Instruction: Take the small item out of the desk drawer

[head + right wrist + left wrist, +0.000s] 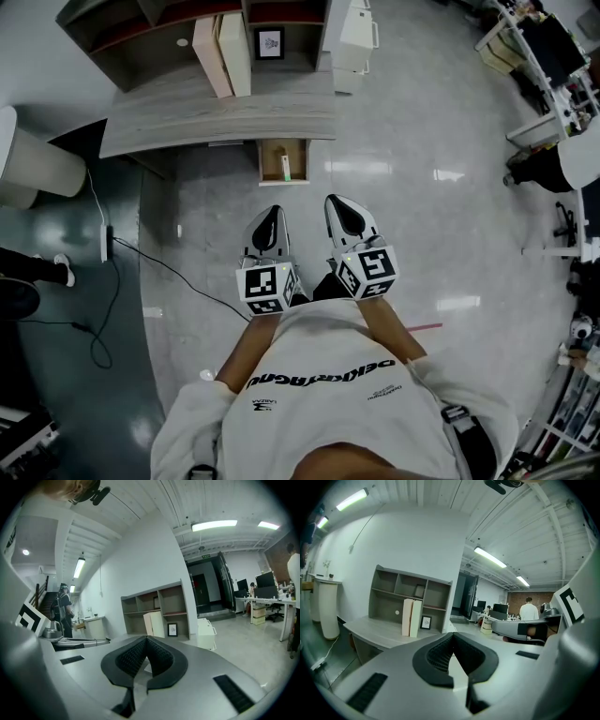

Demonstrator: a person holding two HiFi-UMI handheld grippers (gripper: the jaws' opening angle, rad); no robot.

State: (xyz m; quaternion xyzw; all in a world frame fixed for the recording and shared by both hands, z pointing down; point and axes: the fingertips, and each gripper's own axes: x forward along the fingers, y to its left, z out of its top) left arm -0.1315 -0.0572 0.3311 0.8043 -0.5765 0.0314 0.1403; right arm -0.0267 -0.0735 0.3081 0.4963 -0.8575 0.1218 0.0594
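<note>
Left gripper (273,212), right gripper (337,201), both closed, empty; one open drawer (270,156), one small item (285,169).

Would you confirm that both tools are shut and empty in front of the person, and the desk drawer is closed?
Not quite: the head view shows the desk drawer pulled open, a small item lying inside. The left tool and right tool are indeed shut and empty in front of the person.
</note>
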